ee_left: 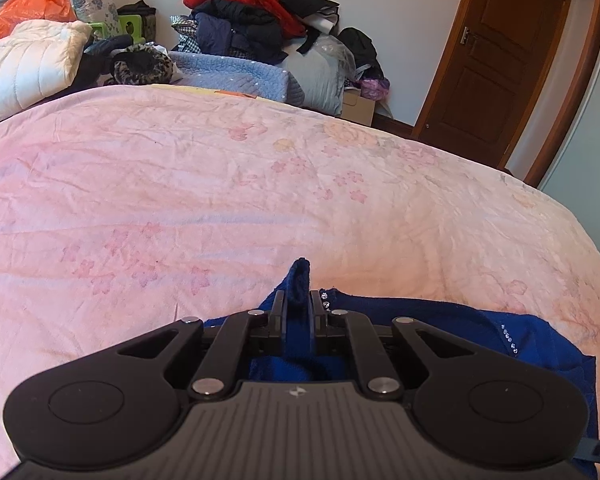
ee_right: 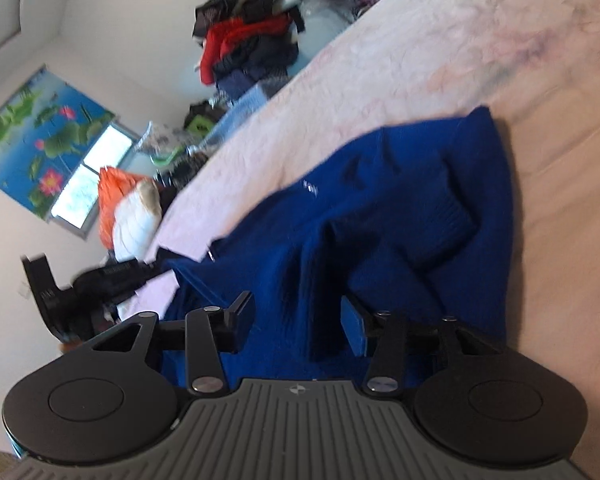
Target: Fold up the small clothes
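Left gripper [ee_left: 298, 300]: sitting nearest the lens in the left wrist view, its jaws drawn narrow and pinching an upstanding fold of the blue knit sweater [ee_left: 440, 332]; a tongue of the knit is poking up above the fingertips.
Blue knit sweater: lying crumpled on the pink floral bedspread [ee_left: 260, 184], close to the near edge of the bed; in the right wrist view the sweater [ee_right: 380, 208] is spreading away from the lens, with a ribbed cuff or hem folded over on its far right part.
Sweater trim: small sparkling studs are showing along an edge just right of the left gripper's fingertips and again further right.
Right gripper [ee_right: 298, 320]: its jaws are standing partly apart over the sweater, with a ridge of blue knit rising in the gap; the pads are not pressing on it.
Other tool: the left gripper [ee_right: 112, 276] is showing in the right wrist view as a dark, blurred shape at the sweater's left edge, gripping the cloth there.
Bedspread: lying wrinkled and covering the whole bed around the garment.
Far side of bed: a white quilted jacket [ee_left: 32, 64], an orange plastic bag [ee_left: 32, 4] and a folded light-blue blanket [ee_left: 236, 74] are resting there.
Clothes heap [ee_left: 252, 12]: piling up behind the blanket, with a red garment on top of dark ones.
Room: a brown wooden door [ee_left: 496, 60] is standing at the right; a lotus-print blind [ee_right: 40, 136] is hanging over a window [ee_right: 92, 176].
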`<state>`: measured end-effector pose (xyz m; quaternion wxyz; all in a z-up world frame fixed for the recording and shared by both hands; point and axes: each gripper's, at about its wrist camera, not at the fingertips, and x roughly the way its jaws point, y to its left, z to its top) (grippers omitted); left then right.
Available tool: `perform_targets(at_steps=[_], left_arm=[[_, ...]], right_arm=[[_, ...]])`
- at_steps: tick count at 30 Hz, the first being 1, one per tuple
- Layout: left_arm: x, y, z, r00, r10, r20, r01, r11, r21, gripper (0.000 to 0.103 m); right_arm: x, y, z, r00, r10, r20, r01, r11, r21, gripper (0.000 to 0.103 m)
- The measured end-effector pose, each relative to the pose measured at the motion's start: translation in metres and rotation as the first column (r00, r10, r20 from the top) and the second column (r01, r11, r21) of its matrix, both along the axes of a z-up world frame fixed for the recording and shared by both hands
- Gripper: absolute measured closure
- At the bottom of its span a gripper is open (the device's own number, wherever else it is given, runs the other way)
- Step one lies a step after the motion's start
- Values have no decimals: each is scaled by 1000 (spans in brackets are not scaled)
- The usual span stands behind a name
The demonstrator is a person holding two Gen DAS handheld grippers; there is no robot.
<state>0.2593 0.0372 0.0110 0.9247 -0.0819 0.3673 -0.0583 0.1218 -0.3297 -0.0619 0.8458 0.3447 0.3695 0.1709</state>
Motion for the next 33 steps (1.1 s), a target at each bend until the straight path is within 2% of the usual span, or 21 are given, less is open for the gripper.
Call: perform_targets(at_steps=[2,4,9,11,13,15,16,17,18,21,22,24,26,27,29,30,32,33], left_arm=[[0,1,3,1000,3,4,-3,1000,-2,94],[-1,0,7,1000,7,21,-7,1000,3,94],[7,-5,14,999,20,47,-21,999,29,94],[14,-9,8,999,23,31,-24,999,43,94],[20,-9,2,999,45,11,-46,997,58,94],[22,-6,-1,999,38,2,-39,998,51,93],[21,-3,-1,999,39,3,-40,998,46,93],[20,0,0,999,43,0,-43,998,48,93],[18,3,2,999,43,2,-43,998,55,93],[12,13,7,997,77,2,-77,989,127,93],[10,18,9,997,83,-1,-83,987,134,93],[3,28,10,996,86,-13,-84,990,112,93],[-6,38,8,996,80,-38,-77,994,74,93],[-12,41,6,997,63,-54,-59,996,60,93],[-26,44,-1,996,28,-88,-24,999,46,92],[-35,45,-5,995,5,-104,0,999,46,92],[-55,50,-12,991,-42,-128,48,998,38,92],[-64,53,-16,988,-63,-138,68,997,33,92]], right_arm=[[4,5,5,1000,14,27,-13,999,-33,93],[8,0,13,998,-6,67,7,1000,-6,92],[27,-34,39,980,-119,156,100,987,129,93],[40,-43,36,977,-165,135,143,977,158,93],[55,-49,23,975,-210,78,194,964,181,93],[69,-53,6,960,-281,0,278,948,154,87],[72,-55,-1,946,-324,-28,325,938,124,75],[73,-56,-8,927,-371,-49,374,922,100,51],[69,-59,-11,909,-415,-49,418,903,98,43],[51,-60,-5,891,-451,48,441,886,142,42],[47,-57,-1,894,-443,76,432,894,121,41],[46,-44,8,922,-366,123,362,930,57,39],[50,-27,11,959,-255,124,257,966,1,31],[53,-19,11,975,-195,109,199,980,-26,30],[57,-7,4,990,-122,65,128,988,-90,26],[58,-5,1,991,-121,56,128,984,-124,26],[54,-7,3,985,-158,66,166,975,-148,35],[50,-6,9,977,-201,74,211,961,-179,33]])
